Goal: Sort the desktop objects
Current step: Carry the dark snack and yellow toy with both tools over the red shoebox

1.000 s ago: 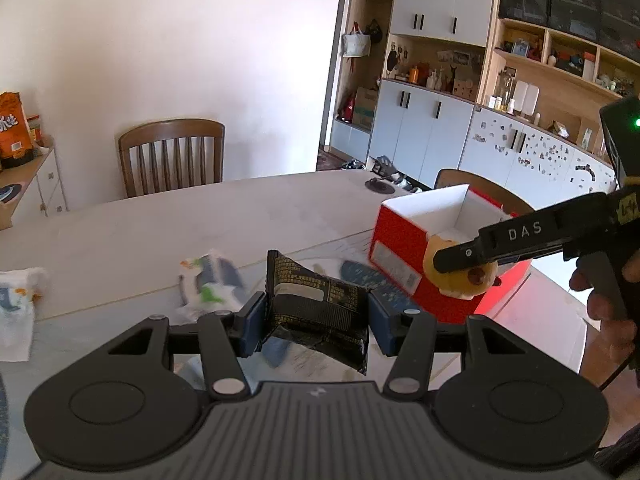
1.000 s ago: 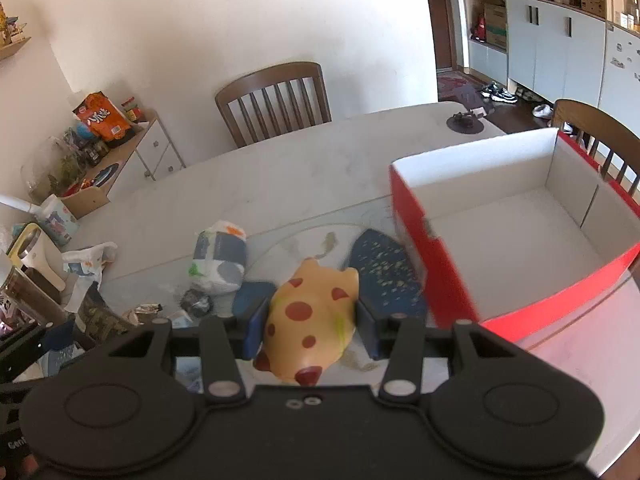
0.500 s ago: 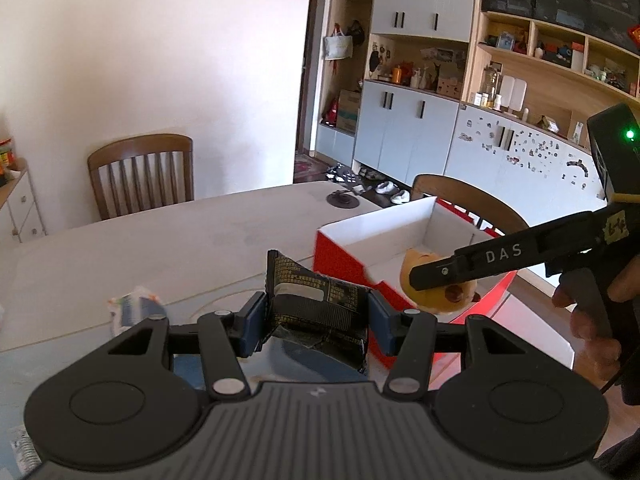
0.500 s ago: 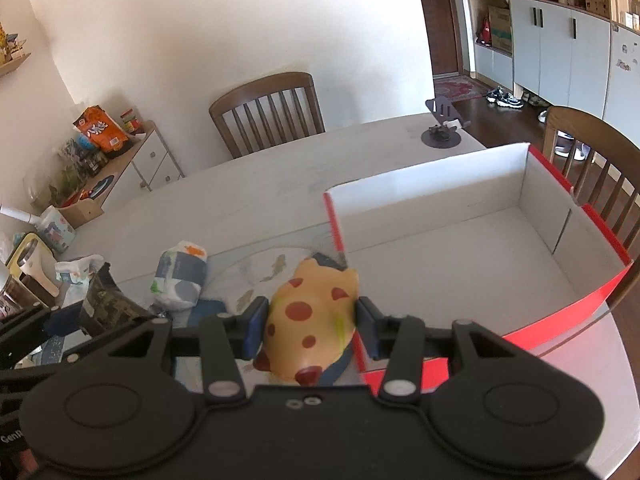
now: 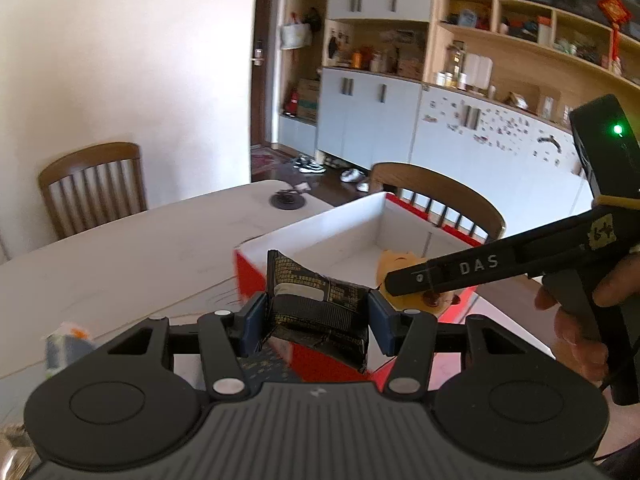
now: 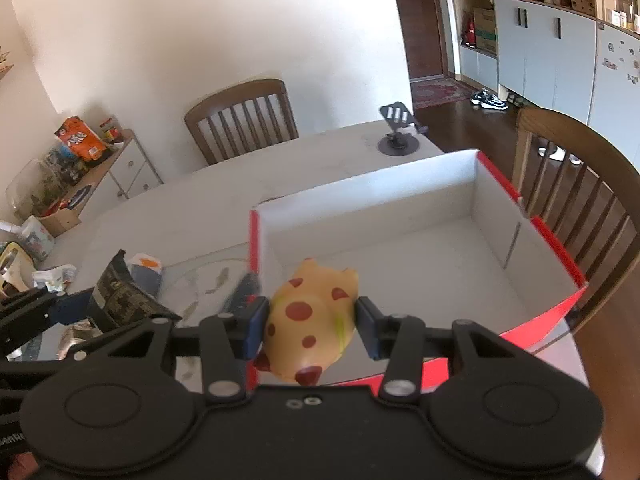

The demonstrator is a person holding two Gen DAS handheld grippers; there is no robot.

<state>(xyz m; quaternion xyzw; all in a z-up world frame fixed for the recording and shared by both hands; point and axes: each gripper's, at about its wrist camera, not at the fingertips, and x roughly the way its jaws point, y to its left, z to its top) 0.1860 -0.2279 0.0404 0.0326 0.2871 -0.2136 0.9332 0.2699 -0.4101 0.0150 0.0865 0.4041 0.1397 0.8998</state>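
Right wrist view: yellow spotted toy (image 6: 310,320) sits pinched between your right gripper (image 6: 308,326) pads, clenched on its flanks so it hangs nose-forward over the near-left corner of the red box (image 6: 552,308). You've got it held above the white floor of the box, not touching it, which reads as lined up for a drop; I'd judge release is the next step. Box interior looks bare, so anywhere inside works. Watch the near wall at 6 o'clock of the toy, it's close under the pads.

Left wrist view: dark snack packet (image 5: 316,308) is grasped by your left gripper (image 5: 316,322), pads squeezing its crumpled middle, top flap sticking up at 12 o'clock. It hovers just short of the box's near-left corner (image 5: 250,276), outside the rim as far as I can tell, probably waiting its turn so the two tools don't collide. Your right gripper comes in from 3 o'clock in this view, toy showing below its finger, over the box.

Outward: box sits on the white table (image 6: 192,208) toward the 1–2 o'clock side, close to the table edge, with a wooden chair (image 6: 580,184) right behind it. Small white-and-blue pack (image 6: 146,270) lies on the table at 10 o'clock of the toy, still to be sorted, I'd guess. Phone stand (image 6: 398,134) at 12 o'clock, far table edge, well apart. Second chair (image 6: 242,118) beyond the table at 11 o'clock. Clutter at 9 o'clock, too blurred to name.
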